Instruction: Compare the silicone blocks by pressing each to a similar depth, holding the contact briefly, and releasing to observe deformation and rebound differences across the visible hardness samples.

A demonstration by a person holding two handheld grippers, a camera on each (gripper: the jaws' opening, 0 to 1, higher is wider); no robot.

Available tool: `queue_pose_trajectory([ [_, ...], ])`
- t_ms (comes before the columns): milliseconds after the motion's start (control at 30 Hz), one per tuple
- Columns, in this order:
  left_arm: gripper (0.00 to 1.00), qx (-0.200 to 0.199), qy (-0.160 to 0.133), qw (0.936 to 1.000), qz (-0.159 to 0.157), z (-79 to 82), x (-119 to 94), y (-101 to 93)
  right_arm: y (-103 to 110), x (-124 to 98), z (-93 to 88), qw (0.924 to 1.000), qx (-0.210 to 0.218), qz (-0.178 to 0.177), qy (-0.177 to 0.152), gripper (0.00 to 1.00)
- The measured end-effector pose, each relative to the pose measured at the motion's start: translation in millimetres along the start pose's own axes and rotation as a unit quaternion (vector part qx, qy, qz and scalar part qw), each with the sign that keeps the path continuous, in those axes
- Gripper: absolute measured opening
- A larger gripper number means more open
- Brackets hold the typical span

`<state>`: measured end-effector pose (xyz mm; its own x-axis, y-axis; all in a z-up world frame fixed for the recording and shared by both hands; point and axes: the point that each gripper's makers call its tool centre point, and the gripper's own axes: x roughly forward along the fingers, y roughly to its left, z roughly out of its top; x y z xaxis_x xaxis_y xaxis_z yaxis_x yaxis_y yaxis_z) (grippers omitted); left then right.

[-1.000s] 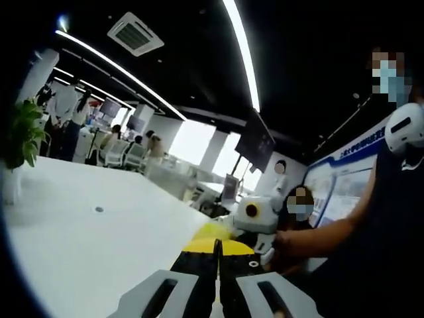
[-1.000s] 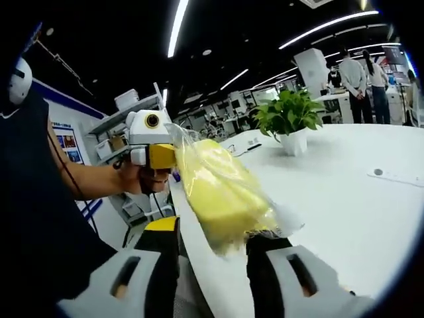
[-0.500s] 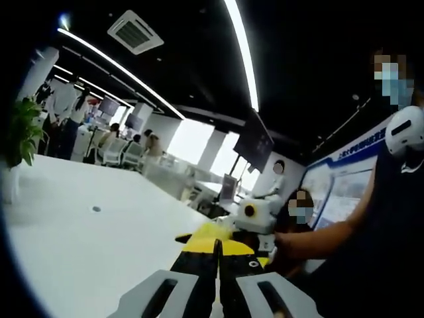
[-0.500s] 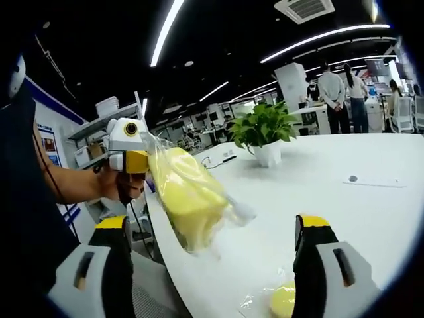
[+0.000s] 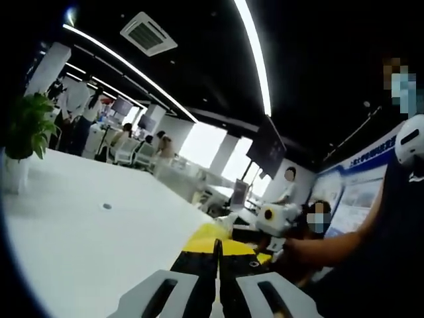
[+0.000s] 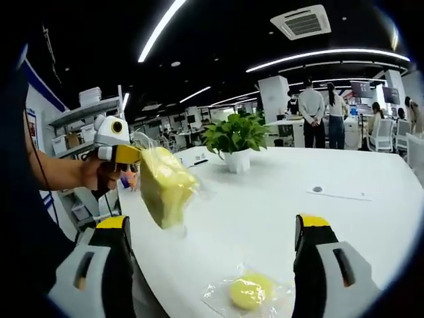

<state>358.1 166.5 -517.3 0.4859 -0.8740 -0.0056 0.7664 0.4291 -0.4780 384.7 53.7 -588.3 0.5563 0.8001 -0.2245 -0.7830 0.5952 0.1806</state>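
In the right gripper view, the left gripper (image 6: 126,154) is hanging at centre left, its fingers clamping the crinkly clear wrap of a soft yellow silicone block (image 6: 164,187) above the smooth white counter (image 6: 344,218). A round yellow sample (image 6: 247,291) in glossy film is lying at lower centre. The right gripper (image 6: 212,248) is showing its fingers wide apart. In the left gripper view, the black fingers (image 5: 199,268) are pressing together.

White bench (image 6: 278,199) carries a potted plant (image 6: 233,142); well nearer than it lies a bagged yellow disc (image 6: 246,292)
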Motion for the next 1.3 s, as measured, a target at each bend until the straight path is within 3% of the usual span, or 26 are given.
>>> queue_pose_trajectory([
  [167,0.0,-0.022,-0.013,0.9996,0.014,1.1,-3.1,7.6,-21.2,-16.4,-18.2,0.999,-0.021,-0.039,0.006,0.96],
  [433,0.0,-0.042,-0.017,0.9986,0.029,-7.7,-4.8,18.4,-43.1,-43.1,-56.0,0.9965,0.006,-0.079,0.026,0.96],
  [667,0.0,-0.068,-0.025,0.9966,0.039,-17.3,-3.8,30.2,-59.0,-63.5,-77.1,0.9918,-0.001,-0.118,0.049,0.96],
  [1300,0.0,-0.11,-0.01,0.993,0.043,-46.7,-1.1,41.3,-57.1,-78.6,-93.4,0.9878,0.014,-0.143,0.06,0.96],
])
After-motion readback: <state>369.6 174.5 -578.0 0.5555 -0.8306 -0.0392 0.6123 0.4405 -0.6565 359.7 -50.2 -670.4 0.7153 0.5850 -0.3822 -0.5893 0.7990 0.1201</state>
